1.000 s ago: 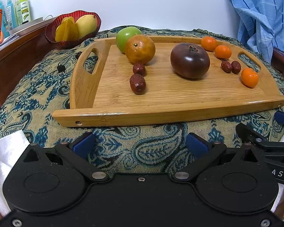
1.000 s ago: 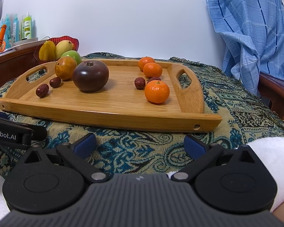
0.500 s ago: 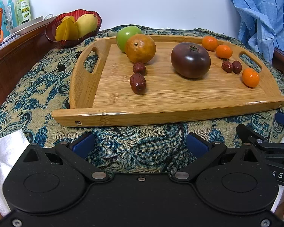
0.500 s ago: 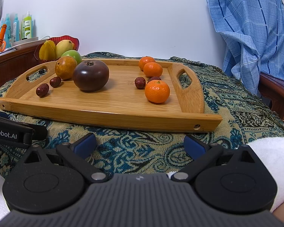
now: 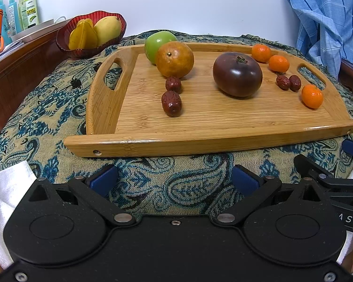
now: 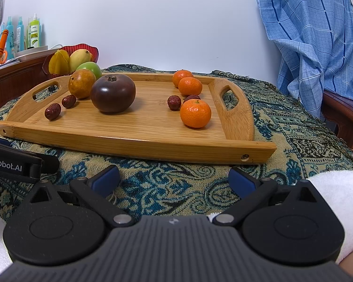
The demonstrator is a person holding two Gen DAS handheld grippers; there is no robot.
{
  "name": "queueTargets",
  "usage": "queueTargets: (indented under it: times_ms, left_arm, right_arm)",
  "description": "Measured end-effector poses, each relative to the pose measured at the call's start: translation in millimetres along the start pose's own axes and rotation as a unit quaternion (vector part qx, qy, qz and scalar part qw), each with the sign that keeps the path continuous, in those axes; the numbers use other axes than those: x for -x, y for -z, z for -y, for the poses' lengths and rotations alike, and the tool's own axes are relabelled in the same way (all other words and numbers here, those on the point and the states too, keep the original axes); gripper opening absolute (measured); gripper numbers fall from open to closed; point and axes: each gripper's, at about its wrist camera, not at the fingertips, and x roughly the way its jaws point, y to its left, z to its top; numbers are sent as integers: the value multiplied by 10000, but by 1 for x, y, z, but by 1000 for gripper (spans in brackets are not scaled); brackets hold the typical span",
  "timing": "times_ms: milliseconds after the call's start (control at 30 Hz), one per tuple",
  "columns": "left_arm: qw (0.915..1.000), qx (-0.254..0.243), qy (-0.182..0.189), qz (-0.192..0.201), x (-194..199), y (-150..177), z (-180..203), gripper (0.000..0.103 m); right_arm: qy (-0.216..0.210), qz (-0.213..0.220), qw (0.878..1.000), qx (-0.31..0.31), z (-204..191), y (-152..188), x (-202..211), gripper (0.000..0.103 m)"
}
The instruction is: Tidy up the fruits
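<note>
A bamboo tray (image 5: 200, 138) (image 6: 134, 141) lies on the patterned cloth. It carries a green apple (image 5: 160, 44), a brownish orange (image 5: 174, 59) (image 6: 82, 83), a dark purple fruit (image 5: 237, 74) (image 6: 113, 93), three small tangerines (image 5: 312, 95) (image 6: 195, 113) and several red dates (image 5: 171, 103) (image 6: 52, 111). My left gripper (image 5: 174, 181) stands open in front of the tray's near edge, with nothing between its fingers. My right gripper (image 6: 174, 178) is open too, short of the tray's right front corner. The right gripper's side (image 5: 329, 181) shows in the left wrist view.
A red bowl (image 5: 66, 44) (image 6: 58, 49) holding a starfruit and a mango sits behind the tray's left end. Bottles (image 5: 14, 11) stand on a wooden ledge at far left. A blue checked cloth (image 6: 317, 42) hangs over wooden furniture on the right.
Both views have crept slightly toward the tray. No fruit has moved and both grippers stay open.
</note>
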Motion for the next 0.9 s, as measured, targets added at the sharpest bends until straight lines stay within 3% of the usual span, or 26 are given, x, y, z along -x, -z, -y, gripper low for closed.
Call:
queueTargets:
  times_ms: [900]
  left_arm:
    - [9998, -85, 34, 161, 2, 5, 0, 103]
  right_arm:
    - [-24, 9, 10000, 26, 1, 1, -1, 103]
